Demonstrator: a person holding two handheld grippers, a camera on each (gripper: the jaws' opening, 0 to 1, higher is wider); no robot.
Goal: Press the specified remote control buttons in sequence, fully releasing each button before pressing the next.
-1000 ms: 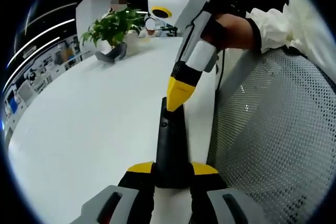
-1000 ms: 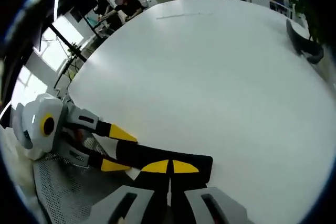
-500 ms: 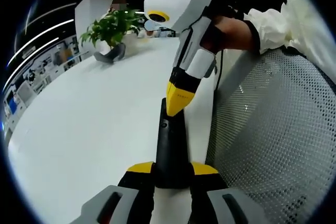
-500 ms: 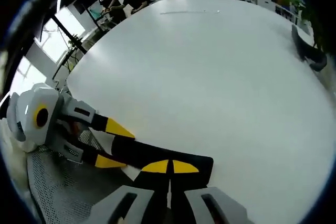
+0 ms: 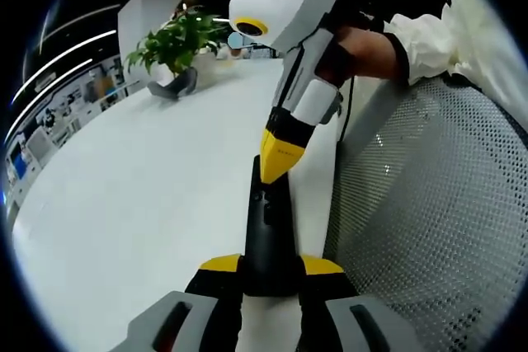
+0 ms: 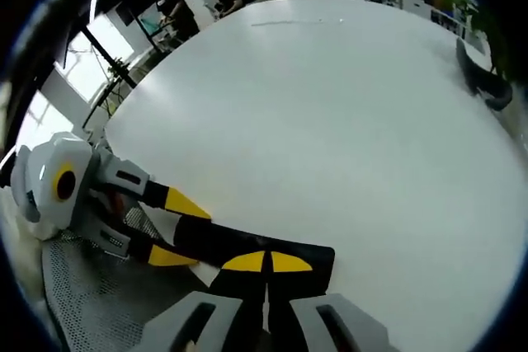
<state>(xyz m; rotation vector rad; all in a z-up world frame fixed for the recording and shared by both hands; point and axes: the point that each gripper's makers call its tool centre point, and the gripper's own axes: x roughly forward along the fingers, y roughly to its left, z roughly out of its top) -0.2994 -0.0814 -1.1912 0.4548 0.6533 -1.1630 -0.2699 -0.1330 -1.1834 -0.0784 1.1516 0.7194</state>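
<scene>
In the left gripper view, the left gripper (image 5: 270,268) rises from the bottom centre, its yellow-tipped fingers (image 5: 220,265) closed on the near end of a slim, matte black remote control (image 5: 268,228) that runs straight up the middle of the frame. The remote is a long flat bar with small buttons faintly visible on its top face. Its far end meets the pointed yellow tips of the right gripper (image 5: 276,162), which comes down from the upper centre with a glossy white plastic body; those tips are pressed together and touch the remote's top. A hand (image 5: 363,43) in a white ruffled sleeve holds that gripper at the upper right. The smooth white desk (image 5: 140,195) spreads across the left. A perforated grey mesh chair back (image 5: 429,220) fills the right. A leafy green plant (image 5: 177,43) sits at the upper left.

In the right gripper view, the right gripper (image 6: 266,263) fingers are shut, tips on the remote at bottom centre.
</scene>
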